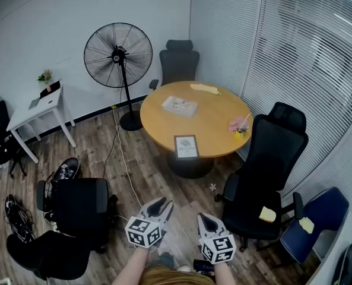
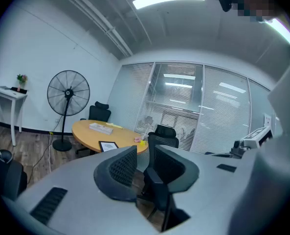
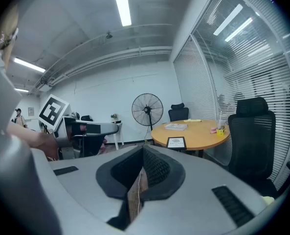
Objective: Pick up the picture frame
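Note:
The picture frame (image 1: pixel 186 146), black-edged with a white print, lies flat near the front edge of the round wooden table (image 1: pixel 214 123). It is small in the left gripper view (image 2: pixel 108 146) and in the right gripper view (image 3: pixel 176 142). Both grippers hover low over the floor, well short of the table and far from the frame. My left gripper (image 1: pixel 159 207) (image 2: pixel 142 161) is open, with a gap between its jaws and nothing in it. My right gripper (image 1: pixel 206 219) (image 3: pixel 142 163) is shut, its jaws meeting with nothing held.
A black office chair (image 1: pixel 270 171) stands right of the table and another chair (image 1: pixel 75 209) at my left. Behind the table are a standing fan (image 1: pixel 118 55) and a third chair (image 1: pixel 178 64). A flat box (image 1: pixel 179 105) and a yellow cup (image 1: pixel 240 133) rest on the table.

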### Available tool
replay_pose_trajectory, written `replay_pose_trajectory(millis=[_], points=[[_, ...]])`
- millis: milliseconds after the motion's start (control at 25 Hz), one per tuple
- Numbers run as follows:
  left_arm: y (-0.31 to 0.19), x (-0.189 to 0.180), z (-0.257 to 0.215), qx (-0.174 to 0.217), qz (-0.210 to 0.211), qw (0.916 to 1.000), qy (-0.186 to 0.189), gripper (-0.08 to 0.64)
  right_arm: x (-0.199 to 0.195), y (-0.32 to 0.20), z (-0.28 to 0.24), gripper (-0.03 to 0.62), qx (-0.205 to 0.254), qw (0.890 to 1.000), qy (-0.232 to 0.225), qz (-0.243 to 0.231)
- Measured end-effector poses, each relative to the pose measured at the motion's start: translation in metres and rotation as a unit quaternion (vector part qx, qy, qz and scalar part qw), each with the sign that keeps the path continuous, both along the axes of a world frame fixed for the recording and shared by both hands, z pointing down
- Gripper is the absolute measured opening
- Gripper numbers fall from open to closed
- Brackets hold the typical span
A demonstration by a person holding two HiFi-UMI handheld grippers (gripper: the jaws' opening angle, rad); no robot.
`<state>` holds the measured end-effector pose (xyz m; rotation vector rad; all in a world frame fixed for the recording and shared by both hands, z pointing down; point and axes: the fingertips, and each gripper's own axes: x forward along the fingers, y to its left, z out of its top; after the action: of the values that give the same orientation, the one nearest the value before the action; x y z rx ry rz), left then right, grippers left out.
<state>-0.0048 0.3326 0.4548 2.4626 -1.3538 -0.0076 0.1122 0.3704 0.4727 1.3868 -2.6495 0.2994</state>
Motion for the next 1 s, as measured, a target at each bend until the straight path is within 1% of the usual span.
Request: replay_pose_trajectory(millis=[240, 480, 600, 720, 840, 1000], points=[[0.006, -0.005, 0.003, -0.005, -0.008, 1.0, 0.0, 0.135, -0.001, 0.008, -0.005, 0.012, 0.006, 1.0, 0.009, 0.0], [0.005, -0.004, 0.0, -0.002, -0.016, 0.9999, -0.002, 0.146, -0.009, 0.012, -0.009, 0.012, 0.014, 0.999, 0.026, -0.018], [0.004, -0.003, -0.002, -0.001, -0.016, 0.9999, -0.004, 0.147, -0.01, 0.008, -0.011, 0.012, 0.013, 0.999, 0.026, -0.018], [-0.001, -0.005, -0.001, -0.003, -0.018, 0.9998, -0.007, 0.147, -0.012, 0.001, -0.008, 0.012, 0.01, 0.999, 0.028, -0.013], [-0.013, -0.011, 0.005, -0.011, -0.028, 0.9995, 0.002, 0.147, -0.013, -0.012, -0.003, 0.012, 0.011, 0.999, 0.033, -0.009], [-0.047, -0.011, 0.02, -0.02, -0.028, 0.9993, 0.014, 0.146, -0.007, -0.046, 0.012, 0.012, 0.003, 1.0, 0.03, -0.001]])
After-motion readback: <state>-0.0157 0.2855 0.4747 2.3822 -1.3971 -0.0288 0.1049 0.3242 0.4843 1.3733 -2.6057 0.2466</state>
